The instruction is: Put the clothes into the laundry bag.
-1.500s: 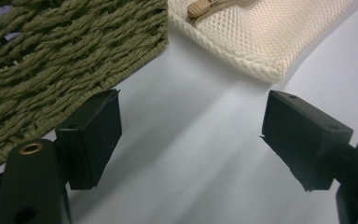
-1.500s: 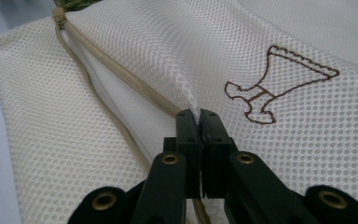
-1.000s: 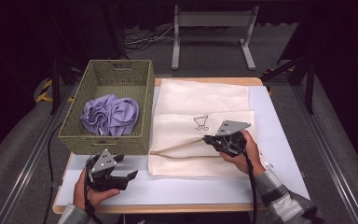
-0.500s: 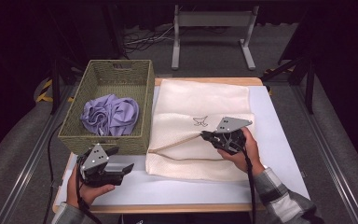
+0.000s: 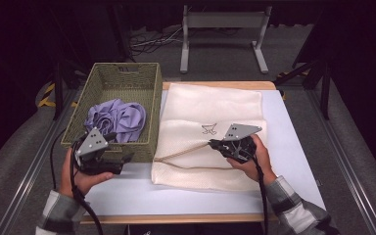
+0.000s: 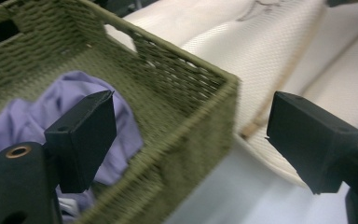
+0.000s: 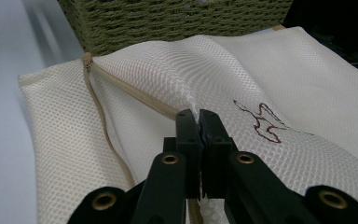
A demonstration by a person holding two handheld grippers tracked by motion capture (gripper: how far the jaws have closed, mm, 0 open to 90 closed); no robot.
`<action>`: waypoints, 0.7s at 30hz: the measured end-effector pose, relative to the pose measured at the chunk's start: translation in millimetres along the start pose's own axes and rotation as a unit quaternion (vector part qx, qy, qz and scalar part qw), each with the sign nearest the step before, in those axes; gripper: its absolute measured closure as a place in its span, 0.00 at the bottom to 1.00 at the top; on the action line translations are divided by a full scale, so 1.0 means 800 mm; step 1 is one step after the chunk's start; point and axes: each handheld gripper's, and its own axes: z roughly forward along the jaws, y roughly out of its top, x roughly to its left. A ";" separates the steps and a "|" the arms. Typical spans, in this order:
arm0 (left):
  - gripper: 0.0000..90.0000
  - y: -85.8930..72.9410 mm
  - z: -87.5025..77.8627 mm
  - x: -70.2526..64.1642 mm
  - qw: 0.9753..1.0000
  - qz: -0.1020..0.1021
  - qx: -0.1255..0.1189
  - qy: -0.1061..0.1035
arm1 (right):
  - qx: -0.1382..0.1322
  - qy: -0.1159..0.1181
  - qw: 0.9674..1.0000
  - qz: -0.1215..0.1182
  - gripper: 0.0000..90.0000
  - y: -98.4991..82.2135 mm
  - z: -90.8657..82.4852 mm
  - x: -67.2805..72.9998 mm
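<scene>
Your left tongs (image 5: 122, 160) have just been opening, empty, and risen toward the purple cloth (image 5: 116, 120) at 12 o'clock, while your right tongs (image 5: 214, 144) stay pinched on the mesh laundry bag (image 5: 210, 105), likely readying a pickup.

A white surface (image 5: 293, 142) with a wooden edge stands on grey carpeted floor (image 5: 352, 127). Metal rails (image 5: 29, 166) run along both its sides. Beyond it, a grey metal stand (image 5: 223, 22) and loose cables (image 5: 149, 44) lie before a dark, unlit backdrop.
</scene>
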 end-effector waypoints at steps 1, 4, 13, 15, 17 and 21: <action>0.19 0.004 0.004 0.006 1.000 0.003 0.002 0.004 | 0.000 0.002 1.000 0.002 0.98 0.000 0.000 0.000; 0.16 0.015 0.021 0.027 1.000 -0.011 0.024 0.011 | 0.003 0.005 1.000 0.003 0.98 -0.001 0.000 0.000; 0.16 0.036 0.056 0.090 0.997 -0.037 0.064 0.035 | 0.012 0.019 1.000 0.006 0.98 -0.002 0.003 -0.001; 0.16 0.040 0.072 0.111 0.994 -0.046 0.093 0.038 | 0.016 0.022 1.000 0.006 0.98 -0.002 0.003 -0.002; 0.16 0.040 0.079 0.118 0.993 -0.050 0.101 0.036 | 0.015 0.024 1.000 0.007 0.98 -0.002 0.004 -0.002; 0.19 0.036 0.100 0.141 0.989 -0.067 0.126 0.035 | 0.020 0.028 0.999 0.009 0.97 -0.003 0.006 -0.003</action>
